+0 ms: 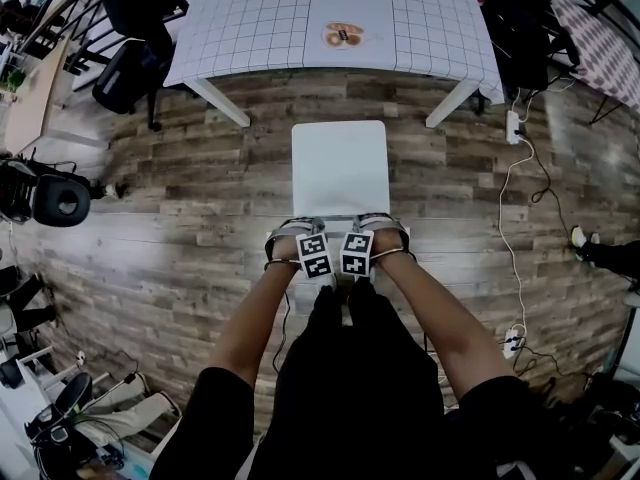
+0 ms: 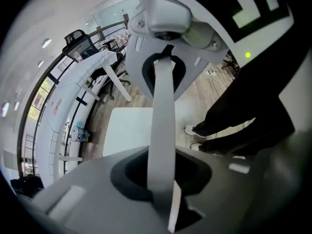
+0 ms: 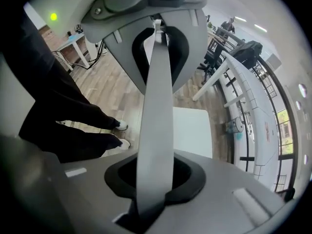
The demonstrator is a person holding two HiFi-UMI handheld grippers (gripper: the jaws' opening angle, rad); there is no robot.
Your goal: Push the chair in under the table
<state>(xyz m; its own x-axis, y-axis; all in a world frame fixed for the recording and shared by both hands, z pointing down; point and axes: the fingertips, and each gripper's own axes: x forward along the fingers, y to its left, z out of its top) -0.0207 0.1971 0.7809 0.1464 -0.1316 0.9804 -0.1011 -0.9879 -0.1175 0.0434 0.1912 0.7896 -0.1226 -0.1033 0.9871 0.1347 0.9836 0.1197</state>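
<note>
A white chair [image 1: 340,166] stands on the wood floor just in front of the table [image 1: 260,28], which has a white checked cloth. Its seat faces the table and its backrest is nearest me. My left gripper [image 1: 296,230] and right gripper [image 1: 383,224] sit side by side on the top of the backrest, pointing down. In the left gripper view the backrest edge [image 2: 161,150] runs as a pale strip between the jaws of the left gripper [image 2: 163,116], which press on it. The right gripper [image 3: 158,106] clamps the same edge [image 3: 153,150]. The seat [image 3: 192,130] lies below.
A plate of food [image 1: 343,35] sits on the table. Black office chairs [image 1: 130,68] stand at the far left. A power strip with white cables [image 1: 514,126] lies right of the table leg. A small bin [image 3: 236,126] stands under the table. My legs [image 1: 350,358] are behind the chair.
</note>
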